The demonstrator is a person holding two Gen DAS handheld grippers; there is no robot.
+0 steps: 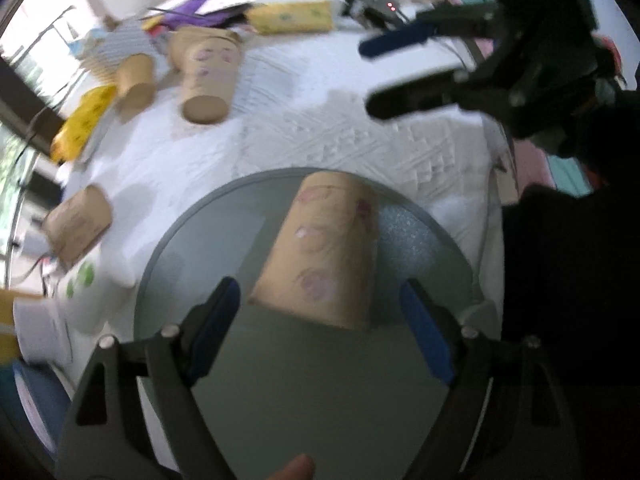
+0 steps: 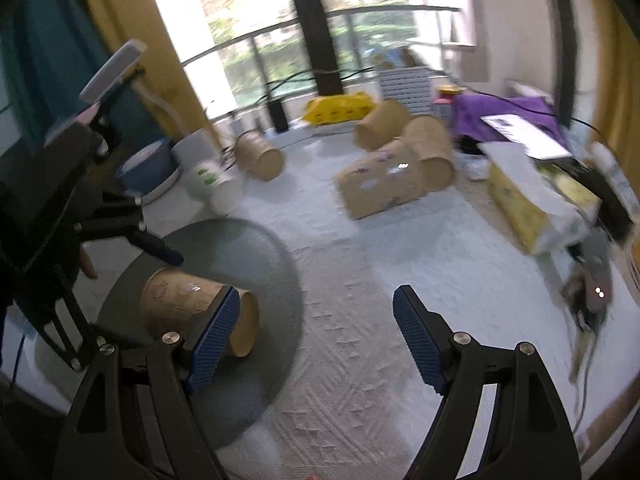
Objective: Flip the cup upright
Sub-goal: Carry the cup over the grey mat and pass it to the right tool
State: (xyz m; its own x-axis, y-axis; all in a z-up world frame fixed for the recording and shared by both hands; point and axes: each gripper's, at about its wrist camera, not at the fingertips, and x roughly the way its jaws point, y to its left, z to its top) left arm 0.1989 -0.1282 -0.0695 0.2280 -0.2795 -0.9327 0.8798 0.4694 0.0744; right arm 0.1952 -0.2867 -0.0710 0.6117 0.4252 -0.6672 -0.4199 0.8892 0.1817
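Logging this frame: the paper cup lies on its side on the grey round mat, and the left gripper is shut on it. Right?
Not quite. The left gripper is open, its fingers on either side of the cup without touching it, as the left wrist view shows. The cup does lie on its side on the grey mat.

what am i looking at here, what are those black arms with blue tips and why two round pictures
Each round picture comes from a fisheye camera on a hand-held claw, looking out along its two blue-padded fingers. One view is from the left claw, the other from the right claw; both are open and hold nothing. A brown paper cup lies on its side on a grey round mat, between the left claw's fingers but ungripped. More cups lie tipped on the white tablecloth.
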